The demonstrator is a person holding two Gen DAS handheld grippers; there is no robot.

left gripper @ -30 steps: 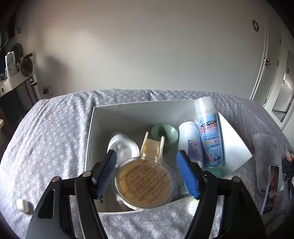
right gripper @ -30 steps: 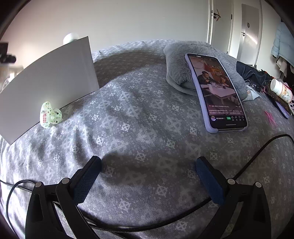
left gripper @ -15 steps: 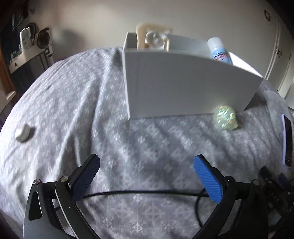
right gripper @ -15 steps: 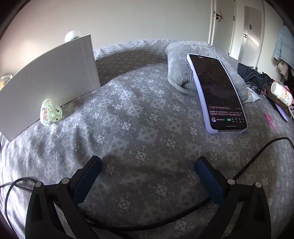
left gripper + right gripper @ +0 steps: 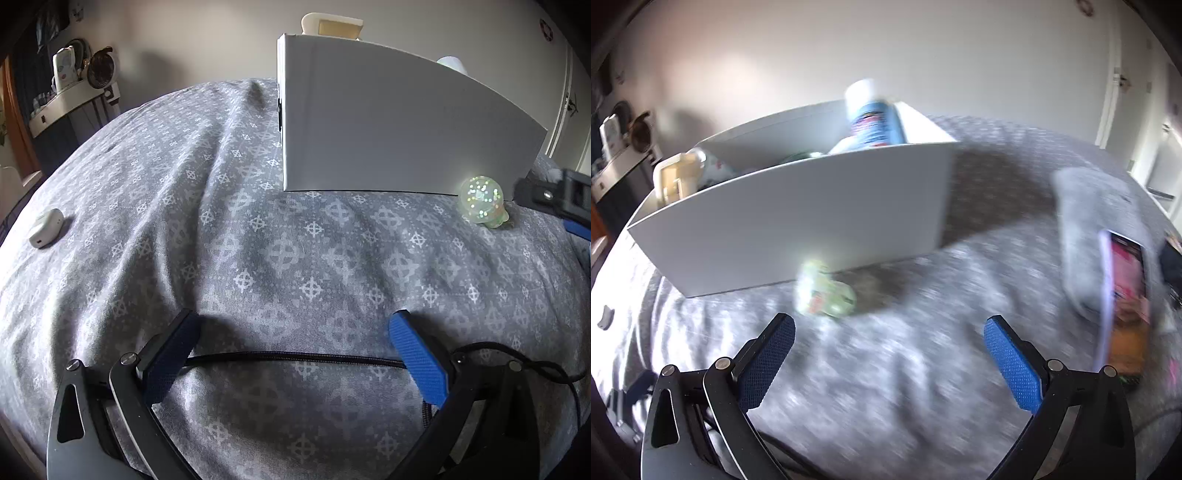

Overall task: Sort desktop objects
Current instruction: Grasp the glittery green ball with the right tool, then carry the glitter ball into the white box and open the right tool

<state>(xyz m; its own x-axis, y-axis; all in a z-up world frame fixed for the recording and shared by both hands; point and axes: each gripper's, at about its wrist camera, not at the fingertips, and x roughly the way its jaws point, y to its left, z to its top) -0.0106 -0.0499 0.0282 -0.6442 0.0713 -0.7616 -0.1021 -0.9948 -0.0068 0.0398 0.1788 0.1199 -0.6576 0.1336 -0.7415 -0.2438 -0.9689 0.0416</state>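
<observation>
Grey patterned bedding (image 5: 280, 258) carries one glittery green toy (image 5: 825, 293) against one white box (image 5: 798, 225), ahead and slightly left of my right gripper (image 5: 886, 343), the nearer; long axis unclear through blur. Both it and my left gripper (image 5: 291, 343) are spread, empty.

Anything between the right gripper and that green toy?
Nothing: the right wrist view, though blurred, shows only bare bedspread between the right gripper and the green toy.

A pale green glittery toy (image 5: 482, 203) lies on the patterned bedspread (image 5: 258, 240), just beside the white box (image 5: 388, 129).
</observation>
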